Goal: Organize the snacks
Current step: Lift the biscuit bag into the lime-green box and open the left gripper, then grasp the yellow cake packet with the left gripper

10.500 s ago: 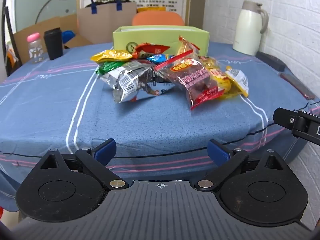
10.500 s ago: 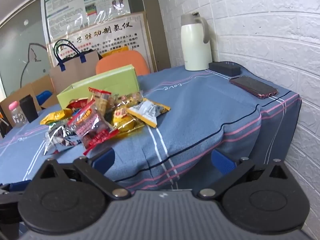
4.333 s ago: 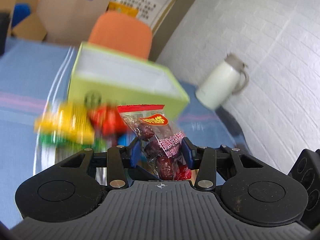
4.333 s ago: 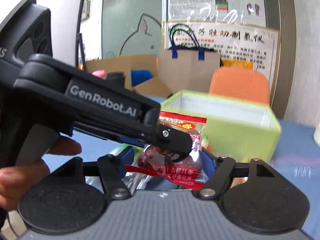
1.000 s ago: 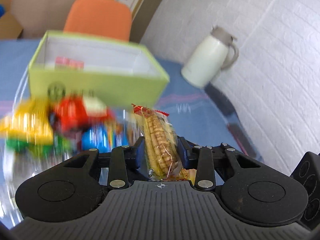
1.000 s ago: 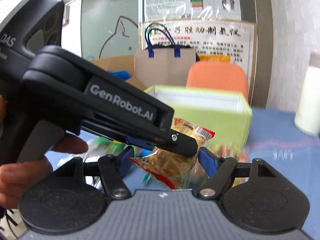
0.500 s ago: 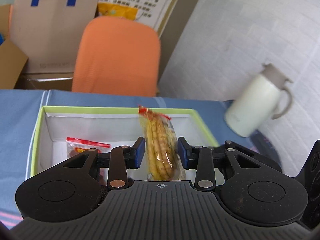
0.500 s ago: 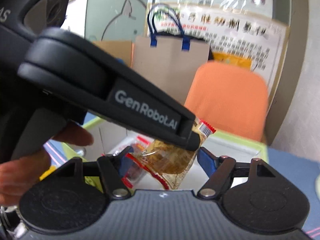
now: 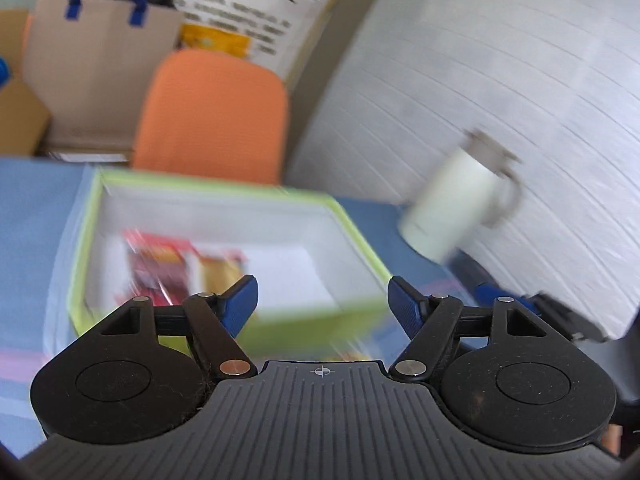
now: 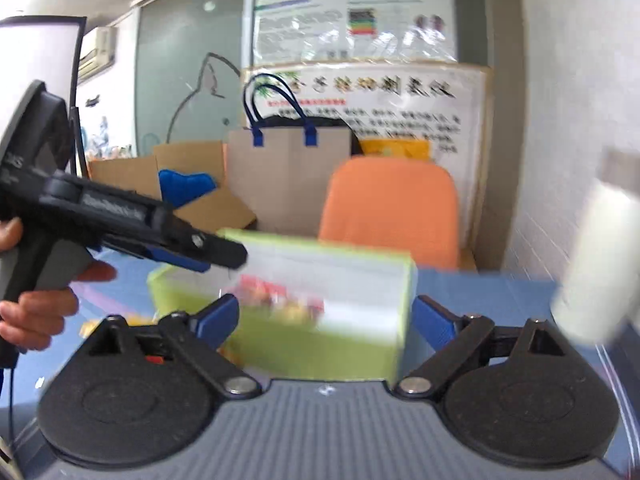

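Note:
A light green open box (image 9: pixel 362 256) sits on the blue tablecloth; it also shows in the right wrist view (image 10: pixel 304 344). Inside it lie a red snack packet (image 9: pixel 160 272) and a yellow biscuit packet (image 9: pixel 222 274), both blurred. My left gripper (image 9: pixel 323 300) is open and empty, above the box's near wall. It appears from the side in the right wrist view (image 10: pixel 216 254), over the box's left end. My right gripper (image 10: pixel 325 318) is open and empty, in front of the box.
A white thermos jug (image 9: pixel 460 204) stands right of the box by the brick wall. An orange chair (image 9: pixel 212 116) and a brown paper bag (image 9: pixel 92 64) stand behind the table. Loose snacks (image 10: pixel 94 326) lie left of the box, blurred.
My left gripper has opened and let go of the yellow biscuit packet, which now lies in the box beside the red packet. Both views have shifted and blurred.

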A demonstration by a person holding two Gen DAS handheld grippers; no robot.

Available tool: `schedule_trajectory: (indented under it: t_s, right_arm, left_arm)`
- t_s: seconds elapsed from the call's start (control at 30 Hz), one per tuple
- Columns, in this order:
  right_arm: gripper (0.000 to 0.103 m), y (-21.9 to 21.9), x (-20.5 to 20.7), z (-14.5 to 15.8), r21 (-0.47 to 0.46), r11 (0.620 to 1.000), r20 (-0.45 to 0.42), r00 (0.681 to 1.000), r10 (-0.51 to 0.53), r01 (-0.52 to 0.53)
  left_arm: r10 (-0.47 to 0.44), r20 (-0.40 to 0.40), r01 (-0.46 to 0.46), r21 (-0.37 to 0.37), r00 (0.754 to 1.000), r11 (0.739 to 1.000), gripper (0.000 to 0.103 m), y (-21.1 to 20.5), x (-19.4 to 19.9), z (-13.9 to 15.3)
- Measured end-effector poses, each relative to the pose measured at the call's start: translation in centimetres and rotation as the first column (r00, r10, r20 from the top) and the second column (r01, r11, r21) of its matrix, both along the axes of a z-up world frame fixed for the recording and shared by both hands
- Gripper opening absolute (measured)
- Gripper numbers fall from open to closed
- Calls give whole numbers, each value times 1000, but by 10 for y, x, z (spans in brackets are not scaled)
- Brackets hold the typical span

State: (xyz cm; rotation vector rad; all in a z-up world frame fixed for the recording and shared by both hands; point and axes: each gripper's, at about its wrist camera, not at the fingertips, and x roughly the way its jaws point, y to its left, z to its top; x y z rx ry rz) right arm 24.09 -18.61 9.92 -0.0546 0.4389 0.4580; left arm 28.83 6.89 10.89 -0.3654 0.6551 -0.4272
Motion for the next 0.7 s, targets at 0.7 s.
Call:
schedule_trajectory:
  t_s: [0.7]
  right_arm:
    - [93,15,-95,-81,-28,1000,-150,989,3,-7]
  left_arm:
    - [-34,-258,3,-118,966,993,58,-47,-104,-76]
